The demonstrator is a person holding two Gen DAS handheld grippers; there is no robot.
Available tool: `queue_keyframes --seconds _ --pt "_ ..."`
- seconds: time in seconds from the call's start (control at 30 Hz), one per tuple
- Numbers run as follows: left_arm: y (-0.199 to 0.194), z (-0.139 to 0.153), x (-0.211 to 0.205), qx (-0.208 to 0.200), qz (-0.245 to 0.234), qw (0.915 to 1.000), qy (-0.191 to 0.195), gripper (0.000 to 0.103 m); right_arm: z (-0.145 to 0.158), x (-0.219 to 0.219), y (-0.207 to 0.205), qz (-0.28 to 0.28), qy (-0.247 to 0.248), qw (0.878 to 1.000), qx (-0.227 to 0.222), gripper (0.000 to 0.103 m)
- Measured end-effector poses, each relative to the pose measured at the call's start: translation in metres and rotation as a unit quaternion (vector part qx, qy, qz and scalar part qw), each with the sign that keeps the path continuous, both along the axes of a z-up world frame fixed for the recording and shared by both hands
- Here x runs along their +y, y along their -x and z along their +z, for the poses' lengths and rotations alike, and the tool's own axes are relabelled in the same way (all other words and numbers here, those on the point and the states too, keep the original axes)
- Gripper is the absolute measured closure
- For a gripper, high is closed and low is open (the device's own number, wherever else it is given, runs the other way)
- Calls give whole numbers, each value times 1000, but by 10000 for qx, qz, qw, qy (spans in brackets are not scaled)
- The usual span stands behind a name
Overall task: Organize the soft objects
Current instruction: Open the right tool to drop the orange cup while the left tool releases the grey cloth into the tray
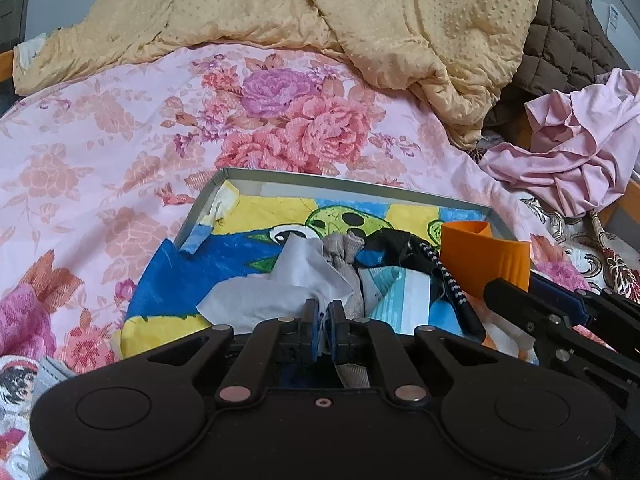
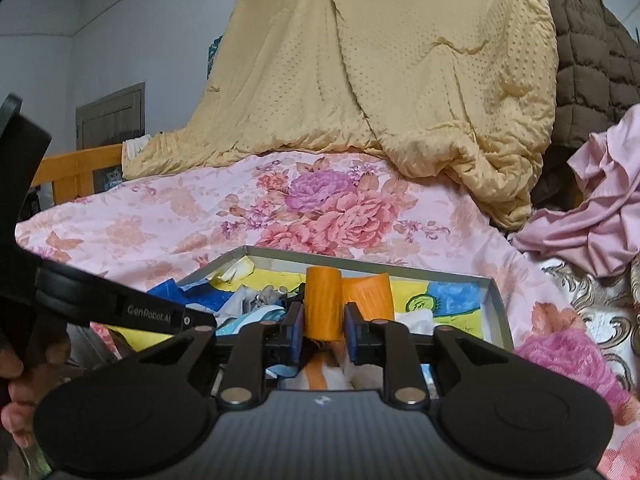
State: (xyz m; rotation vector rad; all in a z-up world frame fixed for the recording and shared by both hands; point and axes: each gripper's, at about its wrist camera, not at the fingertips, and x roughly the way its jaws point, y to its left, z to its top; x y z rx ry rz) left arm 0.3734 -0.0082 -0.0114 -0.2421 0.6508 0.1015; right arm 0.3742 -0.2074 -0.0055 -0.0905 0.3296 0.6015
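A shallow grey tray [image 1: 208,200] lies on the bed's floral sheet [image 1: 120,128], lined with a bright cartoon cloth [image 1: 272,216] — seemingly the collecting place for the small soft things. The left hand-held gripper [image 1: 324,320] has its jaws drawn nearly together on a pale grey cloth [image 1: 280,280] in the near middle of the tray, probably pinning or lifting it out of the heap of rags. The right hand-held gripper [image 2: 323,322] clamps an orange roll [image 2: 322,300] upright between its pads, over the tray's near right part; a second orange piece [image 2: 370,294] shows just behind it. Held upright, the roll likely stays rolled for setting down at that side. A yellow quilt [image 1: 360,8] and a pink garment [image 1: 580,152] lie farther off, outside the tray.
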Motion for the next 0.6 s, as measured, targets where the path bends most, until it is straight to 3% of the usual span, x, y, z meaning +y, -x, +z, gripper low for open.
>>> queue_keyframes --seconds 0.37,0.47,0.6 --pt "12 -2 -1 103 42 9999 -84 90 4 -5 -1 73 -252 9995 189 58" --pt "16 -2 -1 116 71 9998 -136 86 5 -7 0 63 -283 9993 239 48" --pt "24 0 -5 26 156 9993 -350 72 11 -10 4 -5 -282 9994 202 40"
